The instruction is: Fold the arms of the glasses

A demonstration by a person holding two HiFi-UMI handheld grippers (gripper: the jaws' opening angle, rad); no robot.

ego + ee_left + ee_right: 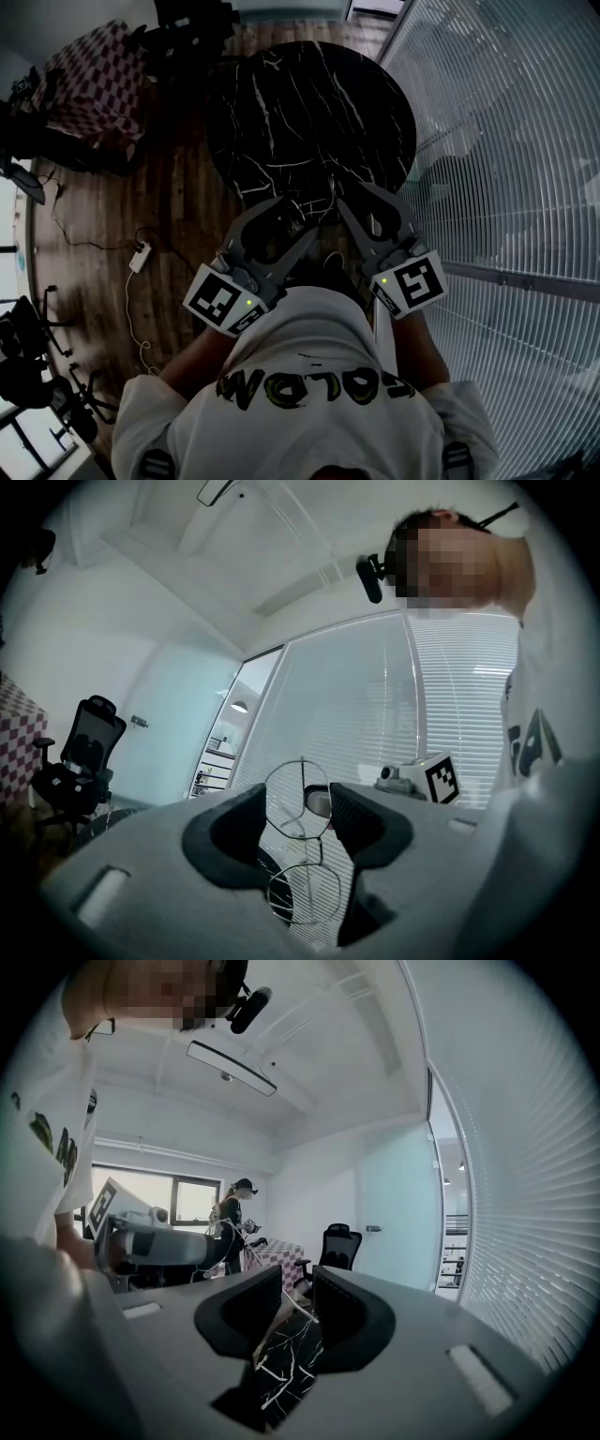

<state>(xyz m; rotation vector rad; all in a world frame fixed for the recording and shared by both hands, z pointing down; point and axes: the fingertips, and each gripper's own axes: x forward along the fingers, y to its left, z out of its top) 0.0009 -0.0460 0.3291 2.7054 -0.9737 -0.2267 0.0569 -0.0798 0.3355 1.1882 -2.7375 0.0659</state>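
Observation:
Thin wire-framed glasses (330,208) hang in the air between my two grippers, over the near edge of a round black marble table (309,103). My left gripper (298,822) is shut on the glasses (298,799) at one lens rim. The second lens hangs below the jaws. My right gripper (297,1302) faces it and is shut on one thin arm of the glasses (298,1309), which crosses slantwise between its pads. In the head view the left gripper (309,228) and right gripper (345,204) almost meet tip to tip.
White window blinds (506,141) run along the right. A table with a checkered cloth (94,80) stands at the far left, and office chairs (28,375) at the near left. A power strip and cable (139,255) lie on the wooden floor. Another person (234,1213) stands far off.

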